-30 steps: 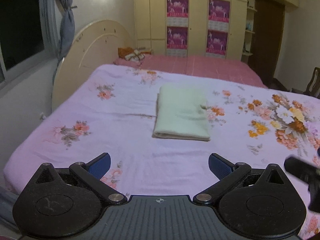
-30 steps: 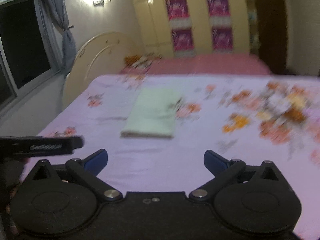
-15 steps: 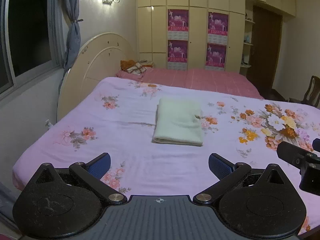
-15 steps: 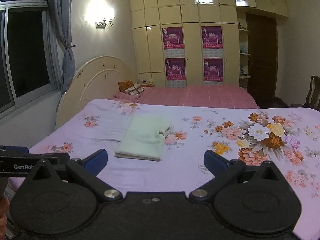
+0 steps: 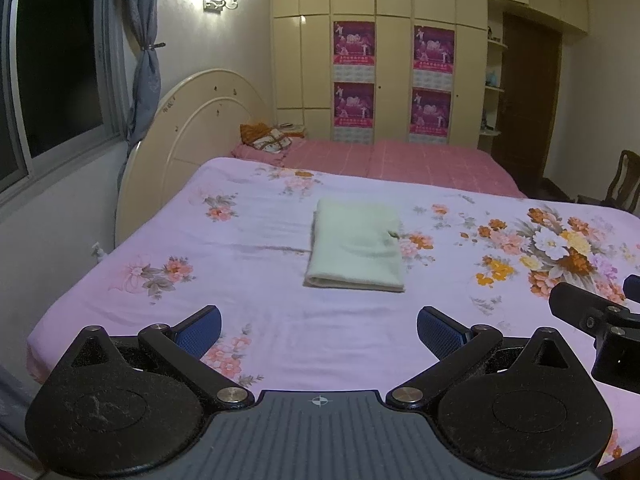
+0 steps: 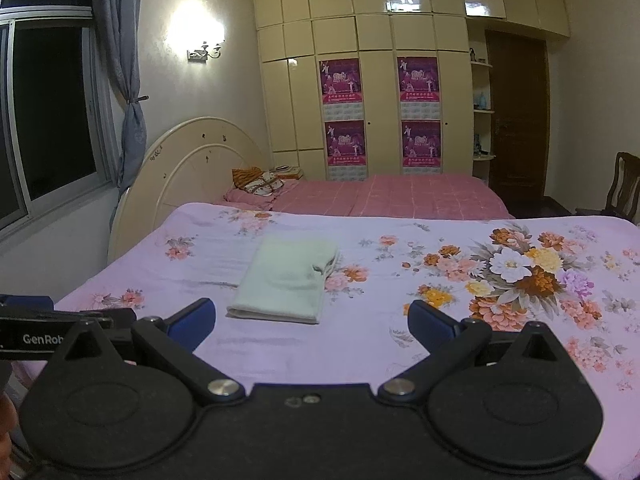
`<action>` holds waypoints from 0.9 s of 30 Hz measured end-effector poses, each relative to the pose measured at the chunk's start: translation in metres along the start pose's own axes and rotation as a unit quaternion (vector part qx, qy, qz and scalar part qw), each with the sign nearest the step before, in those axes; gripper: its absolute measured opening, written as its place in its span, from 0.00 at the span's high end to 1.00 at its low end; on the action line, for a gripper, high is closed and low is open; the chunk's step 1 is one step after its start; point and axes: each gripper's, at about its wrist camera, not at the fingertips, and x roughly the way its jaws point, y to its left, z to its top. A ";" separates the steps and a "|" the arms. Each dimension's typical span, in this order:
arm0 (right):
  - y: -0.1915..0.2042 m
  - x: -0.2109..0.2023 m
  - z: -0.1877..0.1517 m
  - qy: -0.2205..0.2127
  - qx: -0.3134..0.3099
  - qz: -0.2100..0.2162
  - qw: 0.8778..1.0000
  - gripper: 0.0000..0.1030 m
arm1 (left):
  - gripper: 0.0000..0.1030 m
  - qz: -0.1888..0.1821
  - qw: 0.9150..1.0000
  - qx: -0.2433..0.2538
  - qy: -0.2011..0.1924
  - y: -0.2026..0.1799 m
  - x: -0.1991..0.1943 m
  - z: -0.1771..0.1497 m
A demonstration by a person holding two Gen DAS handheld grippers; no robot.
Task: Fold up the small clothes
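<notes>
Item one, pale green garment [image 5: 356, 250]: I find it folded into a neat rectangle, flat on the floral bedsheet [image 5: 256, 312], toward the headboard edge and well in from the near edge; I judge the folding done, with no other loose clothes visible. Item two, my left gripper [image 5: 319, 328]: jaws spread wide, holding nothing, apart from the garment. Item three, my right gripper [image 6: 311, 322]: likewise wide and empty. Change since a second ago: both grippers have backed off and risen, so more of the room shows; the garment has not moved.
</notes>
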 end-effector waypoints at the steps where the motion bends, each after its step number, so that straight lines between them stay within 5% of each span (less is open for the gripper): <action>1: 0.000 0.000 0.000 0.000 0.000 0.000 1.000 0.01 | 0.00 0.000 1.000 0.000 0.001 0.000 0.001 0.000; 27: 0.013 0.003 -0.001 0.007 -0.003 0.004 1.000 0.01 | 0.00 0.008 1.000 0.006 0.004 0.008 0.009 -0.001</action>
